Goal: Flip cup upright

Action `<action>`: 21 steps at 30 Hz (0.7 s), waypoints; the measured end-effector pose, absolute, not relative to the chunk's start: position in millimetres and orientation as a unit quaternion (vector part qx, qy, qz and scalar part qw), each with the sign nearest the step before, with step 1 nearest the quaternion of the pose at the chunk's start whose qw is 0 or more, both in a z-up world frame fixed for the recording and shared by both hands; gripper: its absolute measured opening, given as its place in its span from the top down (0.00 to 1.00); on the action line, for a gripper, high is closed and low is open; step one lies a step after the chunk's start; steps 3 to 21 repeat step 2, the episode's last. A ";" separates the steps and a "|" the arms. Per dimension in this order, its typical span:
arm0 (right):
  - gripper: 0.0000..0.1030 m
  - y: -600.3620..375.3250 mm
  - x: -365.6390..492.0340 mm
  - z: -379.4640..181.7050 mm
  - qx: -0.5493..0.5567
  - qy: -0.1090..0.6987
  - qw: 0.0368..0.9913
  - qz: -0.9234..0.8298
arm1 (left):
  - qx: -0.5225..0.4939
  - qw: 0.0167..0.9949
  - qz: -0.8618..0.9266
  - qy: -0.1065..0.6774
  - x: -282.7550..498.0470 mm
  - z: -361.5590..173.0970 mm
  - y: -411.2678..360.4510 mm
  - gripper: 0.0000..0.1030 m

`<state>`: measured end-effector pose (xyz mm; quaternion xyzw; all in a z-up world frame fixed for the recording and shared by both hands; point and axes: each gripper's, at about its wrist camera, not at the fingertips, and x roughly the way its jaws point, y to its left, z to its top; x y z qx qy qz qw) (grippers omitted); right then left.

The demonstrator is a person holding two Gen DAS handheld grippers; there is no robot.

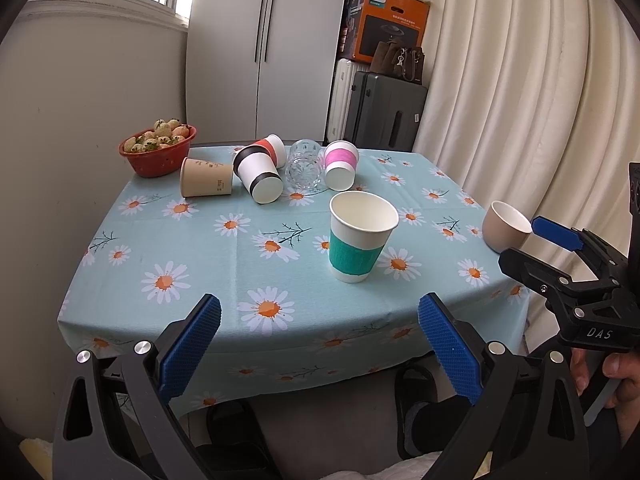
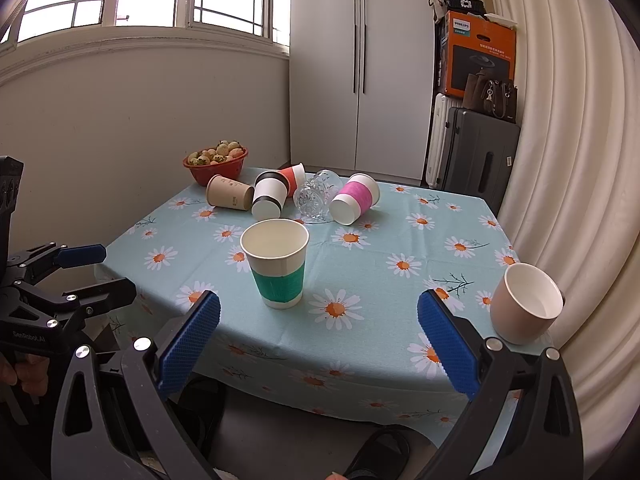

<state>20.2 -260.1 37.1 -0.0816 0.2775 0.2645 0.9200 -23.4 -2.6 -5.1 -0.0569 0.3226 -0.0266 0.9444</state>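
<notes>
Both sets of fingers open, empty, hanging back off the tabletop (image 1: 120, 312) edge.
Tipped cups (image 1: 259, 176) lie beyond the upright teal cup (image 1: 360, 236), mouths toward me; my left gripper (image 1: 320, 344) looks nearer.

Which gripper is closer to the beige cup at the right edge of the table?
Right. The right gripper hangs open off the near table edge, with the beige cup just beyond its right finger. The left gripper is farther left, also open.
</notes>
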 end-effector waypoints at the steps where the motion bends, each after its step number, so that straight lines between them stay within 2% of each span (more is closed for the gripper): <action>1: 0.05 -260.4 20.2 37.2 -0.081 0.277 0.920 0.265 | -0.057 0.944 -0.026 0.323 -23.4 -5.1 -2.6 0.06; 21: 0.05 -259.9 20.2 37.1 -0.081 0.277 0.920 0.265 | -0.057 0.944 -0.027 0.323 -23.5 -5.2 -2.6 0.06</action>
